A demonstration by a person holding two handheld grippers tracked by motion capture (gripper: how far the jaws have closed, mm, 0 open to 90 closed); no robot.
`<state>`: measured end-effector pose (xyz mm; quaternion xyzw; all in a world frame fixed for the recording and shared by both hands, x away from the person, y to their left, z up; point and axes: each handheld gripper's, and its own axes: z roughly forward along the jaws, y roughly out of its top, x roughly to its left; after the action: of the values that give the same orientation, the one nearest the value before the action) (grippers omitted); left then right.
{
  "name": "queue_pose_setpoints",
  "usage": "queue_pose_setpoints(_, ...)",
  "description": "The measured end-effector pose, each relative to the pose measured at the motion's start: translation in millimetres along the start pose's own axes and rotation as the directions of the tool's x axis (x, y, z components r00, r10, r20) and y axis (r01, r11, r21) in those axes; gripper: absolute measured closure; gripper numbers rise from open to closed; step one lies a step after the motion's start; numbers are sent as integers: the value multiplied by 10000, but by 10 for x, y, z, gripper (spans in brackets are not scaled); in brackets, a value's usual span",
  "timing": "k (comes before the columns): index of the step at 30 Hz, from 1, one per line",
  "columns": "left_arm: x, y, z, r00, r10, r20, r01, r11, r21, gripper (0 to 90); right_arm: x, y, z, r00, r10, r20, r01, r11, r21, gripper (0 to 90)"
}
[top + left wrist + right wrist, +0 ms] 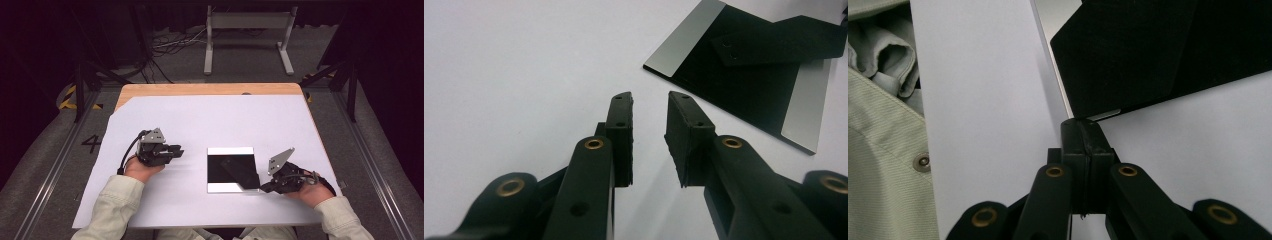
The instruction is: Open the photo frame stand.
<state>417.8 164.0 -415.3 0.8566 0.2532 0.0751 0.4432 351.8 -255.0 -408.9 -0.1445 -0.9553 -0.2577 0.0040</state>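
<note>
A square sheet point(222, 172), black with pale strips along two sides, lies flat on the white table cover in front of me. One corner is folded up and over it as a black flap point(245, 175). My right gripper point(263, 188) is shut on that flap's corner at the sheet's near right. In the right gripper view the jaws point(1083, 125) press together at the tip of the flap point(1128, 55). My left gripper point(176, 150) rests left of the sheet, open with nothing between its jaws point(651, 97). It looks toward the sheet point(744, 90) and its flap point(784, 42).
A white cover point(200, 120) spans the wooden table point(210, 89), with bare cover around the sheet. A grey metal stand point(248, 35) and cables sit on the floor beyond the far edge. A pale sleeve point(878, 150) shows beside the right gripper.
</note>
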Motion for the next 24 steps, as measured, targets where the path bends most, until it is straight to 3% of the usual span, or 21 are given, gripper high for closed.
queue_pose_setpoints(10, -2, 1, 3, 10000, 2, 21, -2, 10000, 21, 728, 17, 41, -126, 9999, 58, 133, -44, 9946, -1036, 900)
queue_pose_setpoints(13, 1, 1, 2, 10000, -9, 17, 9, 10000, 19, 726, 21, 61, -159, 9998, 127, 182, -98, 9880, -1542, 900)
queue_pose_setpoints(18, -2, 1, 0, 10000, -18, -17, 18, 10000, -1, 720, 46, 82, -231, 9978, 478, 460, -325, 9570, -2883, 900)
queue_pose_setpoints(20, -1, 1, -1, 10000, -14, -25, 14, 10000, -14, 720, 52, 84, -245, 9961, 671, 579, -432, 9381, -3436, 900)
queue_pose_setpoints(24, -2, 2, -2, 10000, -9, -22, 9, 10000, -21, 720, 47, 73, -246, 9946, 866, 572, -581, 9212, -3848, 900)
